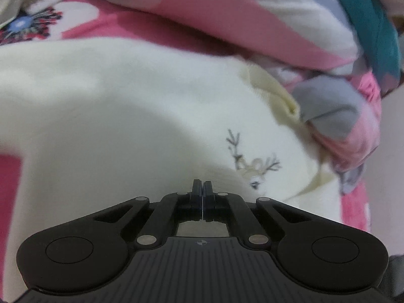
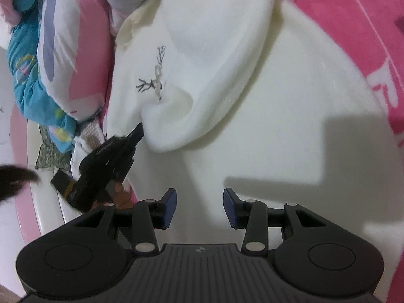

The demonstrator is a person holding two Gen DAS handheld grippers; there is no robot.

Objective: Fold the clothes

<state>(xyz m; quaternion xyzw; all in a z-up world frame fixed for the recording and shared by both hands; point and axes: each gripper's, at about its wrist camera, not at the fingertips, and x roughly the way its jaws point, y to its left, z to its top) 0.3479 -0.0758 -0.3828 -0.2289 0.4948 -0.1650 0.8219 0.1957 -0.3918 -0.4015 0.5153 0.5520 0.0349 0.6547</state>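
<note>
A cream white fleece garment with a small embroidered deer lies spread on a pink bed cover. My left gripper is shut on a fold of the white garment. In the right wrist view the left gripper pinches the lifted fold of the garment beside the deer. My right gripper is open and empty, just above the flat part of the garment.
A heap of other clothes, pink, grey and teal, lies along the garment's far edge; it also shows in the right wrist view. The pink cover shows at the right. A white and pink edge runs at the left.
</note>
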